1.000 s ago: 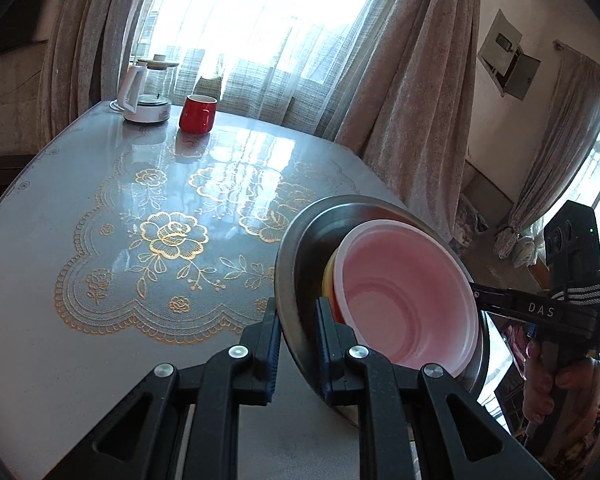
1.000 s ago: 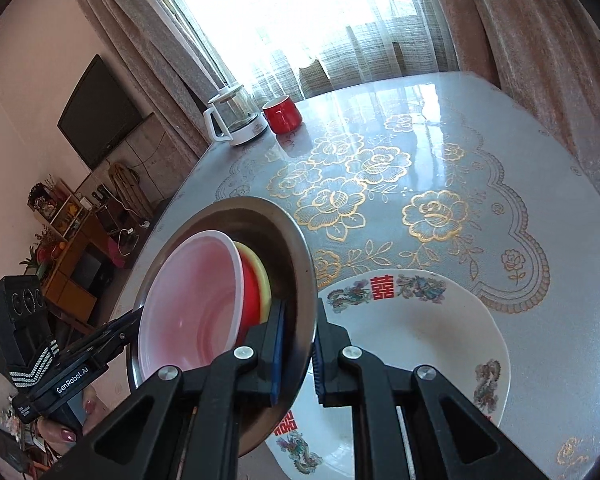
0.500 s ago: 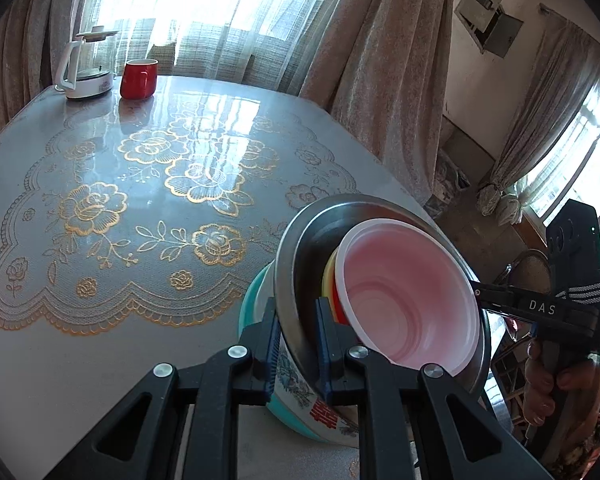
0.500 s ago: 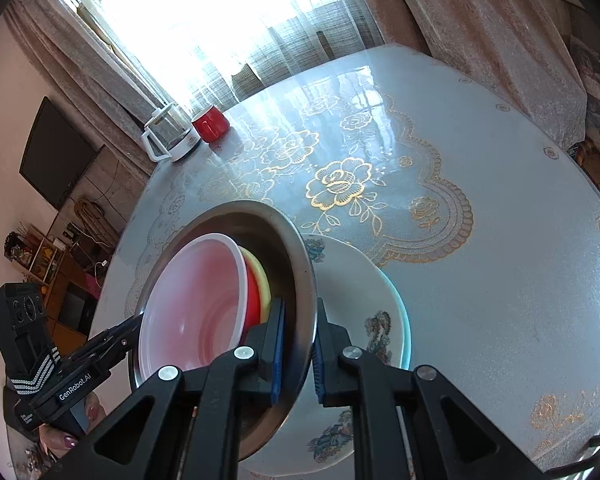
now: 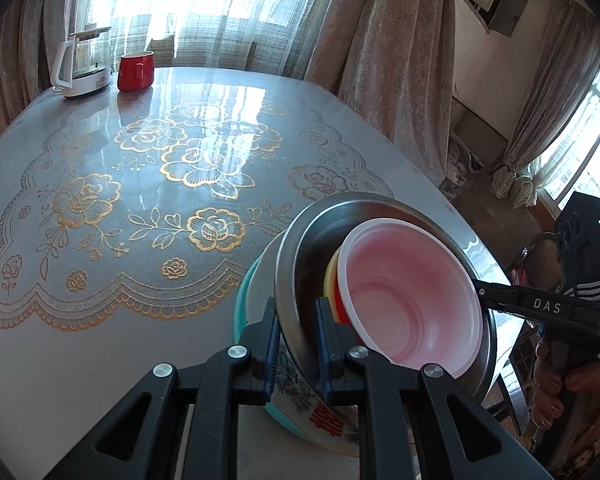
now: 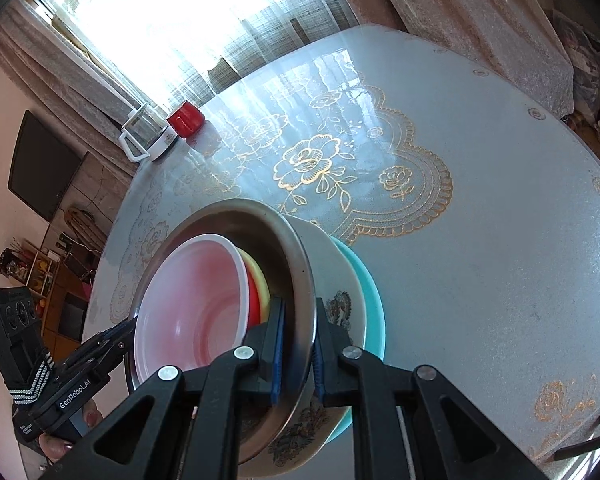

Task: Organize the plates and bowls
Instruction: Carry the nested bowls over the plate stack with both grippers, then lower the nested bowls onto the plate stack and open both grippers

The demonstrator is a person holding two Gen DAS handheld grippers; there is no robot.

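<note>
A steel bowl (image 5: 300, 264) holds a nested stack: a pink plastic bowl (image 5: 412, 296) on top, with a red and a yellow bowl (image 5: 329, 276) under it. My left gripper (image 5: 297, 322) is shut on the steel bowl's near rim. My right gripper (image 6: 298, 340) is shut on the opposite rim (image 6: 306, 280). The pink bowl (image 6: 196, 304) also shows in the right wrist view. Under the steel bowl sits a white patterned enamel basin (image 6: 340, 264) with a turquoise outside (image 6: 372, 296); it also shows in the left wrist view (image 5: 256, 280). The steel bowl sits low in the basin, tilted.
The round table (image 5: 100, 320) has a gold floral lace cover under glass. A red mug (image 5: 136, 70) and a white kettle (image 5: 82, 64) stand at the far edge by the curtained window. A TV (image 6: 40, 168) and shelves are off the table's left.
Both grippers carried the steel bowl stack over the patterned basin and lowered it toward it. The basin now shows closely under the steel bowl in both views.
</note>
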